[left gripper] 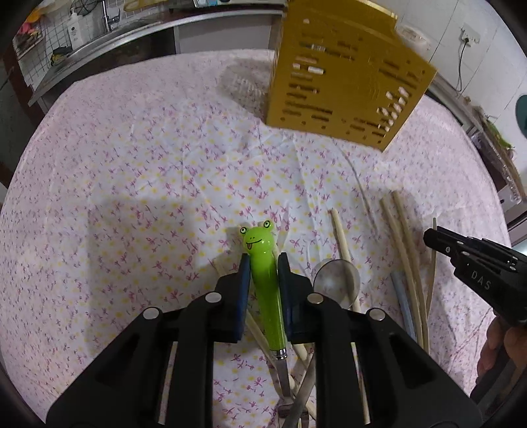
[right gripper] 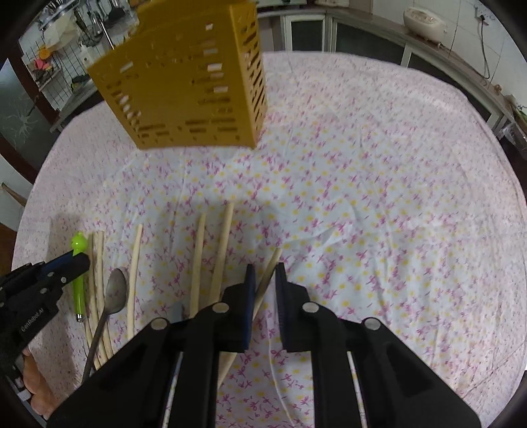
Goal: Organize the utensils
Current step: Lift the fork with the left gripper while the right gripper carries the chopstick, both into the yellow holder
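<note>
My left gripper is shut on a utensil with a green frog handle, low over the flowered cloth. It also shows in the right wrist view. My right gripper has a narrow gap between its jaws around a wooden chopstick and seems to touch it on one side only. The yellow slotted utensil holder stands at the back of the table and also shows in the right wrist view. A metal spoon and several chopsticks lie between the grippers.
The table carries a pink flowered cloth. A sink counter runs behind the table at the left. A rice cooker stands on a counter at the far right.
</note>
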The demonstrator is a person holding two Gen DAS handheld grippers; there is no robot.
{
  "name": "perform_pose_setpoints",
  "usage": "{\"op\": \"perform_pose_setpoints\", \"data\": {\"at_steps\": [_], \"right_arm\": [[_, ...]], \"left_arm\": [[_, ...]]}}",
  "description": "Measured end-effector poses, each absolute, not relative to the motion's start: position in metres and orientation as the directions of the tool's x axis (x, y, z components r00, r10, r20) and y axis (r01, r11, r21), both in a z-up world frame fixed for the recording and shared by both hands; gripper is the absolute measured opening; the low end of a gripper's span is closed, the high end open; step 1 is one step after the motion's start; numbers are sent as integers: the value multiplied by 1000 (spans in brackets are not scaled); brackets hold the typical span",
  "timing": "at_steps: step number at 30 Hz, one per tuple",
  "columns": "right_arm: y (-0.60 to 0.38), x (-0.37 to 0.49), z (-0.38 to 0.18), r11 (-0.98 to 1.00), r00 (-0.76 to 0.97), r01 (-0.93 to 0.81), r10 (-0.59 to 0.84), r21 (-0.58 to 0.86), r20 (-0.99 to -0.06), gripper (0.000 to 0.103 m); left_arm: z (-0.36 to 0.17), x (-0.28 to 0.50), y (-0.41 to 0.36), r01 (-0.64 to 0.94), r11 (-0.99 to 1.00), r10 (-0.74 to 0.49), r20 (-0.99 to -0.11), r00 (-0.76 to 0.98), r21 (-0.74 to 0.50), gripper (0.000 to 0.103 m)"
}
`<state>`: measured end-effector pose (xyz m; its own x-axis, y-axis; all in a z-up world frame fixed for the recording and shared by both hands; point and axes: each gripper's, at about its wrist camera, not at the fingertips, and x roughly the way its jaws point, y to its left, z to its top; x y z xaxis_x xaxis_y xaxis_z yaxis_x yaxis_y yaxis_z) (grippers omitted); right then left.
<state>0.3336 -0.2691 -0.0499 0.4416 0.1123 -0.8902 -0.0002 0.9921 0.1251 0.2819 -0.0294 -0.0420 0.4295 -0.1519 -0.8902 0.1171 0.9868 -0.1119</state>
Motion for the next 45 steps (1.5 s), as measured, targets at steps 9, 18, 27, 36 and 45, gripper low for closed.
{"op": "perform_pose_setpoints", "data": {"at_steps": [9, 18, 27, 36, 45], "right_arm": [[-273, 317, 8, 992, 615, -42, 121, 120, -779, 7], [-278, 305, 48, 998, 740, -41, 65, 52, -670, 5], [-279, 301, 61, 995, 791, -53, 94, 86, -604, 5], [-285, 315, 93, 995, 858, -36, 81, 98, -507, 5], [-291, 348, 156, 995, 934, -1, 36, 99, -354, 5]], "left_arm": [[12, 269, -11, 120, 980, -201, -801, 564, -161, 15], [57, 254, -8, 150, 975, -224, -709, 669, -166, 13], [76, 253, -9, 168, 972, -234, -647, 726, -162, 13], [109, 264, -15, 193, 968, -250, -596, 763, -159, 13], [158, 309, -25, 214, 965, -261, -561, 785, -150, 13]]}}
